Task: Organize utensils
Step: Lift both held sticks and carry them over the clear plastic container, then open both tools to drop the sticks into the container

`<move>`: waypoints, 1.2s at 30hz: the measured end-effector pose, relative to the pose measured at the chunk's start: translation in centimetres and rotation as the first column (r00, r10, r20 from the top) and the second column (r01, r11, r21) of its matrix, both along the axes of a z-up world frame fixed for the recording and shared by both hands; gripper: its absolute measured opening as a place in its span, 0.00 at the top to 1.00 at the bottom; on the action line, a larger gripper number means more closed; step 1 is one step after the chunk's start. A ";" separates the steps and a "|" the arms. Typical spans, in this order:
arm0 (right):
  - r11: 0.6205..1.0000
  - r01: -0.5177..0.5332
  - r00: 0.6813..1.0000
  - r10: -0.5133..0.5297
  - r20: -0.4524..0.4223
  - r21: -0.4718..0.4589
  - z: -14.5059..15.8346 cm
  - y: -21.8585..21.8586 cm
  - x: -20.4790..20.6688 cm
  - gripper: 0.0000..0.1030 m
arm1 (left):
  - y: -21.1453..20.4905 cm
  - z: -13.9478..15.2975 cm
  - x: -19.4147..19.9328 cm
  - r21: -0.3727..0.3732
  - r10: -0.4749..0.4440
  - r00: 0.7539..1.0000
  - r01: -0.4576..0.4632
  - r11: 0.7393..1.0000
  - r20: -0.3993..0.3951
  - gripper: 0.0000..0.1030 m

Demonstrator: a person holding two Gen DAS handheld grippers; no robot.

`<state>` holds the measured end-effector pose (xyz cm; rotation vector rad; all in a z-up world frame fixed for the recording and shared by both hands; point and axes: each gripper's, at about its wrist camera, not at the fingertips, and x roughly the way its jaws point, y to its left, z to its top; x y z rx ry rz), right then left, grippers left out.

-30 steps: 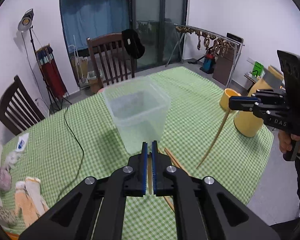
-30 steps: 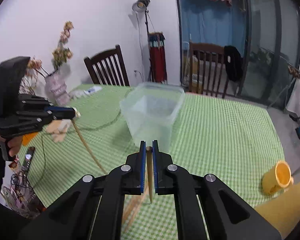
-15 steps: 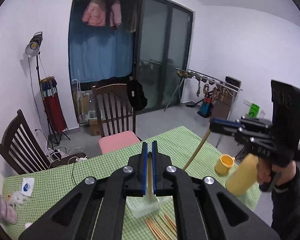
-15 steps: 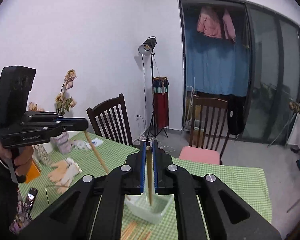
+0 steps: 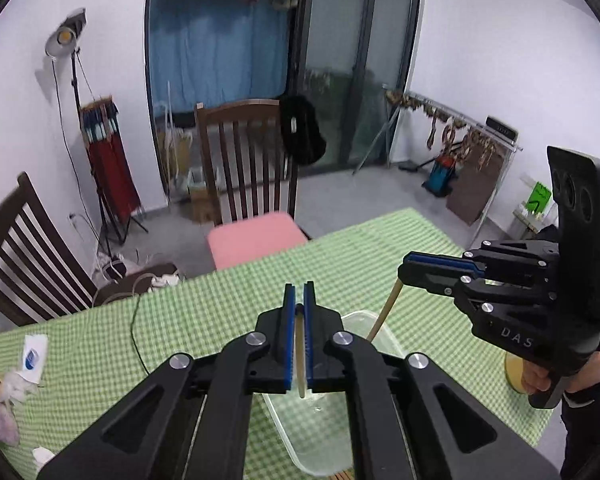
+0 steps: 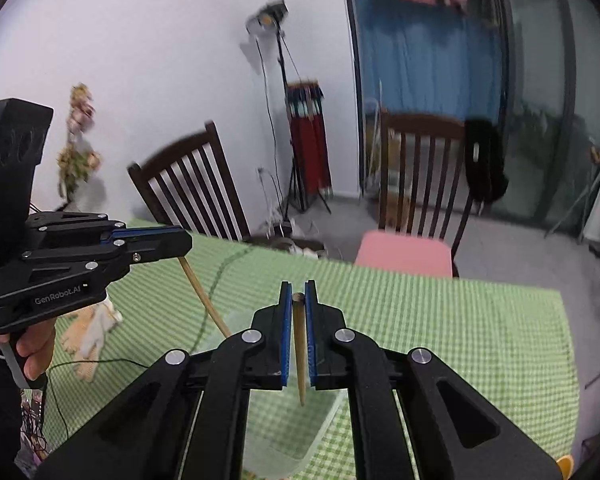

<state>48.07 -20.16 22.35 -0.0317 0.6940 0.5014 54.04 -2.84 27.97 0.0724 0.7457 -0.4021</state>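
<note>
Left wrist view: the left gripper [image 5: 299, 300] is closed on a chopstick [image 5: 300, 356], its tip hanging over the clear container [image 5: 384, 334] at 6 o'clock, probably for dropping.

Right wrist view: the right gripper [image 6: 299, 294] pinches another chopstick [image 6: 299, 352] above the same container [image 6: 320, 428], at 6 o'clock.

2 wooden chopsticks, both pale tan and tapered. Left-hand chopstick [image 5: 300, 356] hangs near vertical, thick end up, pinched between blue pads, tip over the clear plastic container [image 5: 384, 336]. Right-hand chopstick [image 6: 299, 352] has the same pose, tip pointing down into the container [image 6: 328, 420]. Container: translucent, rectangular, open top, sits on the green checked tablecloth, inside looks empty.
</note>
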 end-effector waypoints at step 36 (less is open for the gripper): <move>0.967 0.203 0.976 -0.188 0.111 -0.153 4.0 -9.1 -12.2 0.35 | 5.6 2.3 -13.8 0.071 0.122 0.990 -0.127 0.989 0.066 0.23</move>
